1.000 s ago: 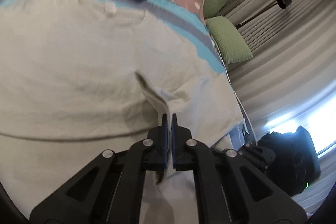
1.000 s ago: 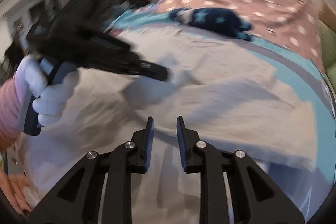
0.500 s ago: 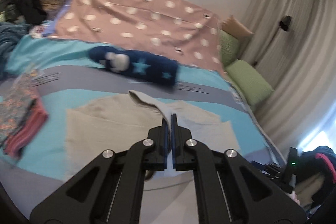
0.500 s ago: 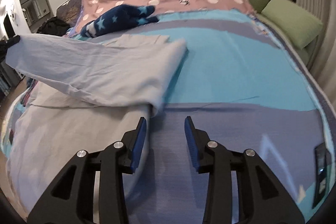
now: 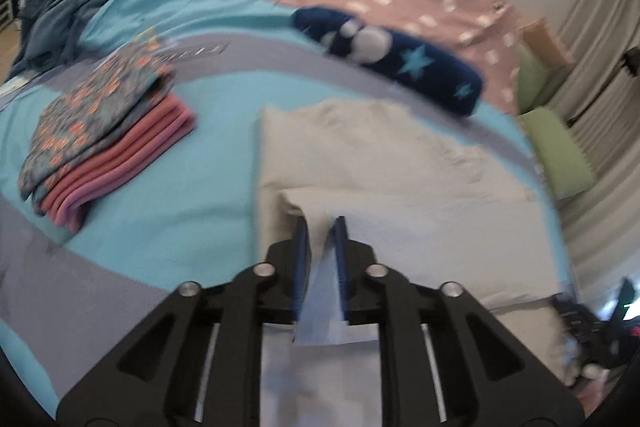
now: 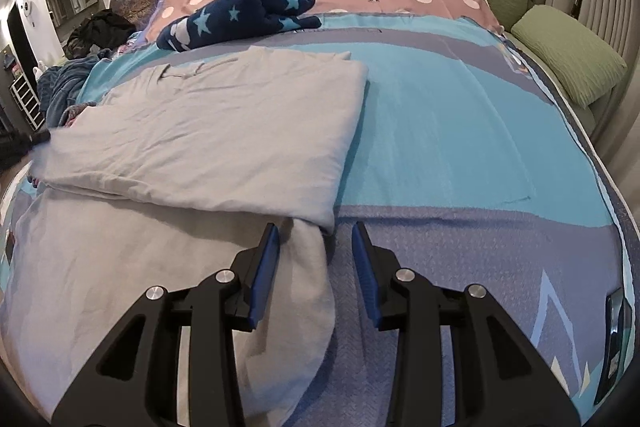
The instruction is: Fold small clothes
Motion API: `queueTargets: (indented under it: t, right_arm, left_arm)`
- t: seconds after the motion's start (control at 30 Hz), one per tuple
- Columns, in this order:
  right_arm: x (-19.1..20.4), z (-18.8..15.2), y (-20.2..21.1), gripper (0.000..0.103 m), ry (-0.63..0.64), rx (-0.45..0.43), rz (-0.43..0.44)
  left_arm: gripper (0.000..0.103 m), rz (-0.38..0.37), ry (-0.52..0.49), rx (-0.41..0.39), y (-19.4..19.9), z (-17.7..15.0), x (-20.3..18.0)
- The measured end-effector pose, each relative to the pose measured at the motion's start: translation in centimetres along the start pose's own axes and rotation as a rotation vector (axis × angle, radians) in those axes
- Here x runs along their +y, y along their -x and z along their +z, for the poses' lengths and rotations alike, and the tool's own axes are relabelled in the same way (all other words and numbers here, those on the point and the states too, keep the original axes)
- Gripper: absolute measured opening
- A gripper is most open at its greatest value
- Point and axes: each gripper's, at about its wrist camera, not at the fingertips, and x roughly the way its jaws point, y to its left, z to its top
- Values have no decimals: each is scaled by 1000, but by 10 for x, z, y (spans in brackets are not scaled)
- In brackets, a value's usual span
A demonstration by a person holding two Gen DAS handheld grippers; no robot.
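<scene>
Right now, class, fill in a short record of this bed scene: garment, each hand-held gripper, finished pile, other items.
garment: pale grey garment folded over itself on the bed
left hand-held gripper: jaws opening, cloth edge between them
right hand-held gripper: open, at the garment's fold corner
finished pile: folded stack, floral on pink, left of the garment
other items: star blanket, green pillows
</scene>
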Motion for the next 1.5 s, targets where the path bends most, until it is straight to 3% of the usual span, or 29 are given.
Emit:
queueTargets:
  t: [0.13,0.27,0.43,0.7,0.83,0.93,1.07,1.23,1.3,1.33,1.4,1.47,1.5]
  right_arm:
    - [-4,-1,0,40,-16,10,36]
    - [-13,4,7,45,-37,-2,89]
    - [-19,11,3,45,-61,5,86]
    - [-15,9,-7,46,-63,-17,219]
    - [-25,12,-13,46,-101,-21,288]
    - [-35,7,-19,48,-155,-18,353]
    - [-43,4,-20,49,-203,-30,417]
    - [-54,2,-22,49,-259,-39,489]
    - [-54,2,-22,49,-266,-41,501]
    - [-54,2,-21,49,-267,-42,504]
    - [-55,2,-21,52,-269,-45,520]
    - [-56,1,-20,52,-274,-50,534]
    - [-56,1,-19,52,-278,-53,540]
  left_arm:
    - [39,84,-15,7,-8,-10,12]
    - [40,152,-46,-48,5,-10,9]
    - [49,-25,-125,-89,18,4,-48]
    - [51,-281,-355,48,-37,16,-219]
    - [47,-346,-437,132,-76,12,-304]
    - [35,-332,-511,182,-106,6,-354]
    - [37,-231,-635,232,-150,-8,-414]
    - [39,-74,-743,275,-181,-17,-441]
    - [22,-33,-775,320,-191,-21,-443]
    - [6,-22,-782,341,-195,-21,-442]
    - [3,-43,-779,344,-195,-18,-441]
    - [2,-201,-677,342,-179,-3,-434]
    - [2,-344,-598,330,-165,8,-428]
